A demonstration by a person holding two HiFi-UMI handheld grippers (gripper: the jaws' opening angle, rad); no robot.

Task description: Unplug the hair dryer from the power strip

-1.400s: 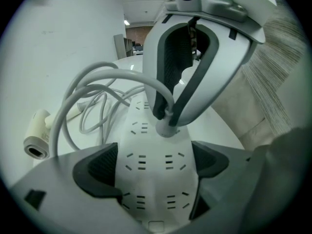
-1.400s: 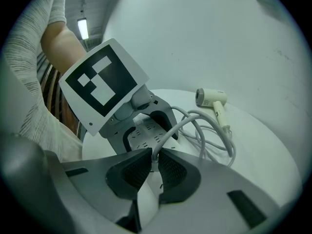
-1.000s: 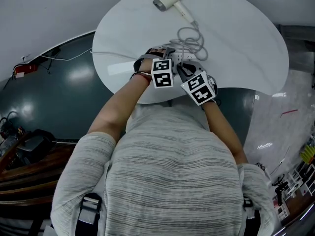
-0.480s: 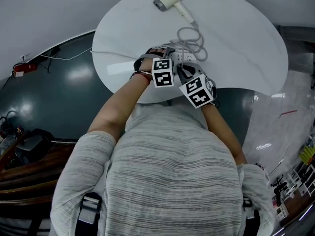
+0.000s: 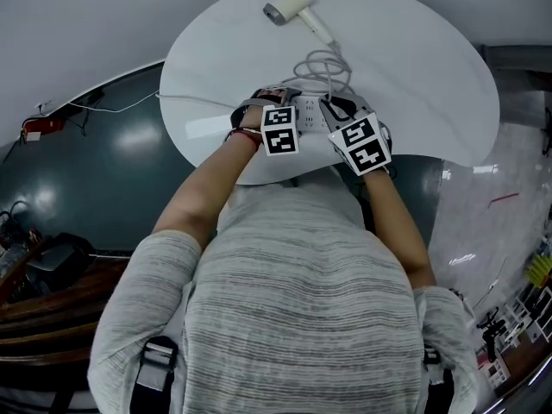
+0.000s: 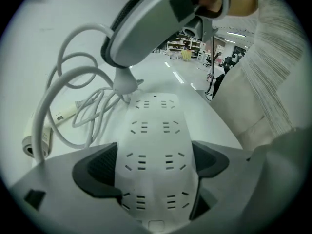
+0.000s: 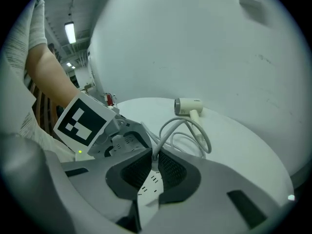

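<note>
The left tongs (image 6: 155, 165) are clamping the strip (image 6: 153, 130) by its long edges, pinning it to the bench (image 5: 423, 76). The right tongs (image 7: 155, 167) are standing nearly together, pinching the plug (image 6: 124, 83) where the cord (image 5: 324, 65) leaves it, over the strip's far end. The plug seems to be sitting just above the sockets, though the prongs are hard to make out, so I am judging the pull done or all but done. The dryer (image 5: 287, 5) is lying at the far edge, well apart from the strip, with the cord looping between. Left to do: carrying the plug clear, setting it down, letting go of the strip.
</note>
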